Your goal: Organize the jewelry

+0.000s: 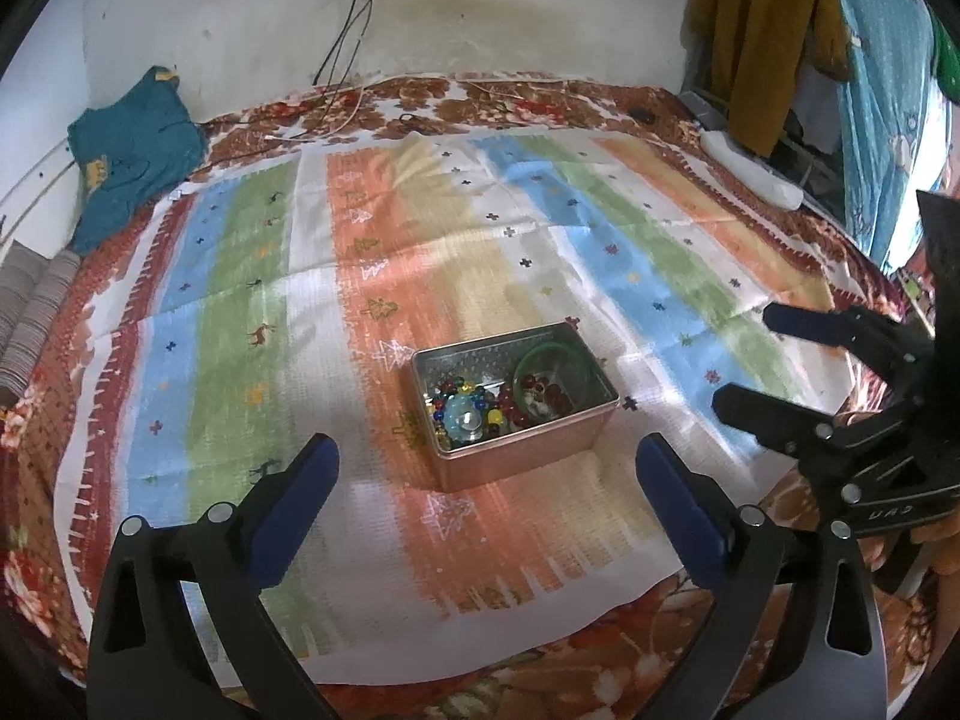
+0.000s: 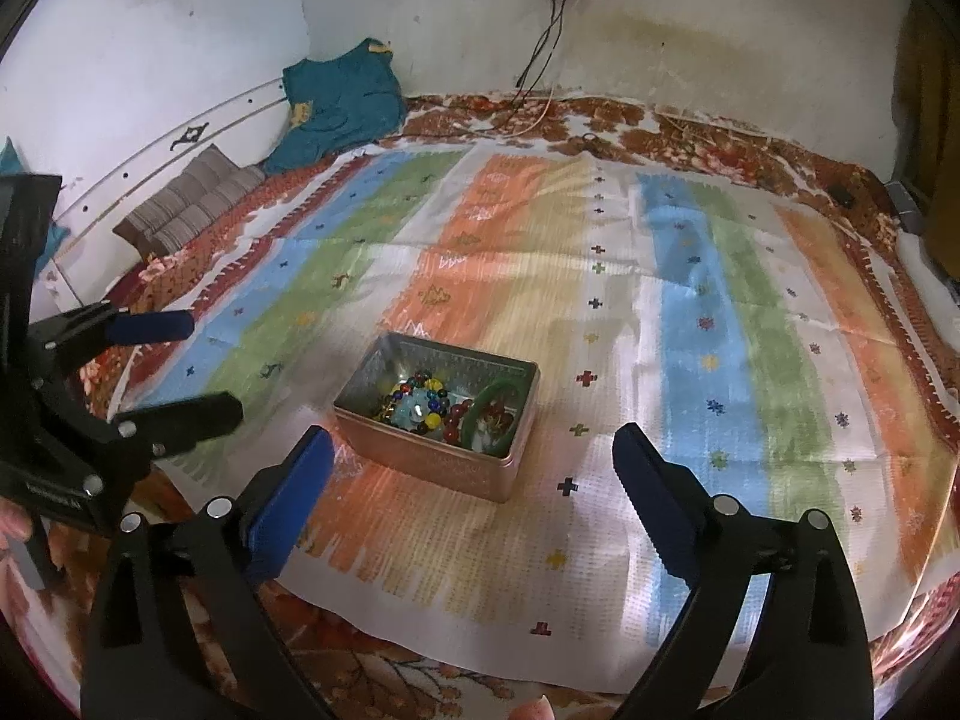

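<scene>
A small open metal tin point(image 1: 528, 465) stands on a striped cloth. Inside lie multicoloured beads point(image 1: 465, 414), dark red beads point(image 1: 543, 390) and a green bangle point(image 1: 549, 357). My left gripper point(image 1: 487, 450) hovers on the near side of the tin, open, with nothing between its blue pads. My right gripper point(image 1: 749, 360) shows at the right edge, open too. In the right wrist view the tin point(image 2: 432, 471) holds the same beads point(image 2: 420, 399) and bangle point(image 2: 498, 414). There my right gripper point(image 2: 473, 440) is open and empty, and the left gripper point(image 2: 210, 366) stands open at the left.
The striped cloth point(image 1: 420, 228) covers a floral bedspread point(image 1: 36, 438) against a white wall. A teal garment point(image 1: 132, 150) and striped cushions point(image 2: 192, 204) lie at the back left. Cables point(image 1: 354, 30) hang from a socket. A mustard garment point(image 1: 762, 30) hangs at the right.
</scene>
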`<state>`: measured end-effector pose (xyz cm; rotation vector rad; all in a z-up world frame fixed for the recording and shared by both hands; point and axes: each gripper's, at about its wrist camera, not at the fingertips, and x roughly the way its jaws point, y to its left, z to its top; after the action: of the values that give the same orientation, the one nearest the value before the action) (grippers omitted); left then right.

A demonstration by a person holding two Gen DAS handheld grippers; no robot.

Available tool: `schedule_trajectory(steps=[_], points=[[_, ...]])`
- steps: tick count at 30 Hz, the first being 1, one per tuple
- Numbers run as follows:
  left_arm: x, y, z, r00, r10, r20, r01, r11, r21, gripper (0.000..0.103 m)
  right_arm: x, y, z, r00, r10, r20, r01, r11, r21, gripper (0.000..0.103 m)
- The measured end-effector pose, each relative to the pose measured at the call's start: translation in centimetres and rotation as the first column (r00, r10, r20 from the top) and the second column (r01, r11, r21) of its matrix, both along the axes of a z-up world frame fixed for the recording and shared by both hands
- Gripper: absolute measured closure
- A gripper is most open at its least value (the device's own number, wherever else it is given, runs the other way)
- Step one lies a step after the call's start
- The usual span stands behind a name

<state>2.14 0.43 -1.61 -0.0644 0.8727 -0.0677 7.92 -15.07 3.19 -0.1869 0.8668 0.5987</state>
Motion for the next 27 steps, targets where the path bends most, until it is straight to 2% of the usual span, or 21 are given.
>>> schedule_trajectory(steps=[8,27], points=[[-0.30,0.34,0.15,1.000,0.024,0.015,-0.023,1.000,-0.005,0.006,-0.46,-0.21,0.17,1.000,-0.002,0.003,0.002,1.000,0.010,0.007],[-0.40,0.23,0.47,0.999,0.031,0.035,-0.032,0.999,0.036,0.006,-0.74,-0.49,0.40,1.000,-0.012,0.003,0.012,1.000,0.023,0.007]])
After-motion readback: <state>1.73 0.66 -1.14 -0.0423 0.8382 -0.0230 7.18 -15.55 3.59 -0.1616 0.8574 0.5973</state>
